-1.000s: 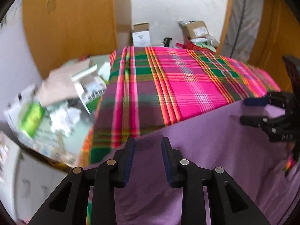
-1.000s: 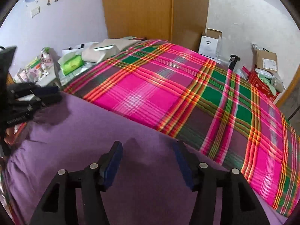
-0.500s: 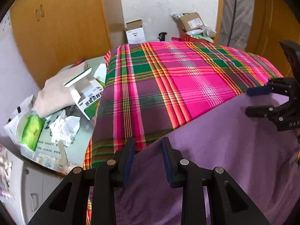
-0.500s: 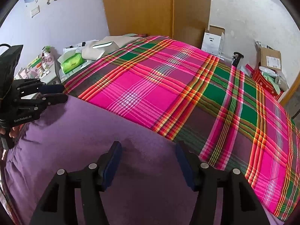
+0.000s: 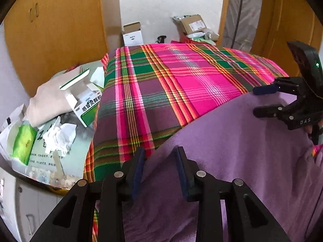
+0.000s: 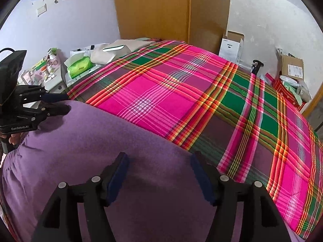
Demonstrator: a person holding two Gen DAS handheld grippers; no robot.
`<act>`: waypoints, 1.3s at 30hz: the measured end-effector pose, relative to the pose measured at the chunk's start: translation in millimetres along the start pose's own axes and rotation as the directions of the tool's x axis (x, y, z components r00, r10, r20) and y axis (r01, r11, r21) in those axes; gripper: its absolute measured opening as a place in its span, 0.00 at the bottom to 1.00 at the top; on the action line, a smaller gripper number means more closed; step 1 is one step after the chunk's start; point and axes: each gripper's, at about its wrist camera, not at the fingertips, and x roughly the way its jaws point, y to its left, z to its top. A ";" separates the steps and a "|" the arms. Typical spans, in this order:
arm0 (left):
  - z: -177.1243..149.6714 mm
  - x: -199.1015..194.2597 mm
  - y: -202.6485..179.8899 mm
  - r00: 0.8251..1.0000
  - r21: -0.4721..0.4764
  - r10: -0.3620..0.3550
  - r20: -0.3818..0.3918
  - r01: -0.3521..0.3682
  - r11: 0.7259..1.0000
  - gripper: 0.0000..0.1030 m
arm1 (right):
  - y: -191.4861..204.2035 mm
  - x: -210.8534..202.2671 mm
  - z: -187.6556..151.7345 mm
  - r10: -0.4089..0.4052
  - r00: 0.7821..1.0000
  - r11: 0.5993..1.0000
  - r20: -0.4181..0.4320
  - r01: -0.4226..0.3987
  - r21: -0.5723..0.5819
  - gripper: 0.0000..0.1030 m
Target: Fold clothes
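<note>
A purple garment [image 5: 232, 141] lies spread over the near part of a bed covered with a pink and green plaid bedspread [image 5: 181, 84]. My left gripper [image 5: 159, 157] is open at the garment's left edge, with the cloth's corner lying between its fingers. My right gripper [image 5: 255, 101] shows at the right of that view, open at the garment's far right edge. In the right wrist view my right gripper [image 6: 158, 159] is open low over the purple garment [image 6: 90, 141]. The left gripper [image 6: 65, 102] hovers open at the cloth's left edge, and the hand holding it is partly visible.
Left of the bed a cluttered bedside surface holds a medicine box [image 5: 86, 102], a green tissue pack [image 5: 23, 141] and crumpled paper. A wooden wardrobe [image 5: 60, 30] stands behind. Cardboard boxes [image 5: 132, 34] sit on the floor beyond the bed. The plaid bedspread [image 6: 171, 92] lies bare past the garment.
The left wrist view has swung and steadied, and the blur is gone. Both grippers have shifted only slightly along the garment's far edge. Their jaws are as wide apart as before.
</note>
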 end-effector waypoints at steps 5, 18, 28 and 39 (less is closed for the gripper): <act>-3.4 -4.1 2.8 1.000 -0.003 -0.021 0.001 0.021 1.000 0.20 | 0.0 -0.2 0.0 -0.004 1.000 1.000 0.000 0.004 0.002 0.64; -13.8 -39.2 -8.7 0.992 0.055 -0.020 0.127 0.013 0.998 0.04 | -3.1 -9.5 -2.1 -0.085 0.996 0.996 0.033 0.086 -0.012 0.43; -28.1 -50.3 -11.1 0.989 0.063 -0.036 0.141 0.027 0.998 0.04 | 8.3 -7.7 -1.2 -0.088 0.996 0.990 0.023 0.090 -0.111 0.55; -31.0 -46.6 -8.8 0.991 0.020 -0.024 0.130 0.021 1.000 0.04 | 14.5 -26.4 -16.5 -0.063 0.997 0.995 0.049 0.067 -0.073 0.14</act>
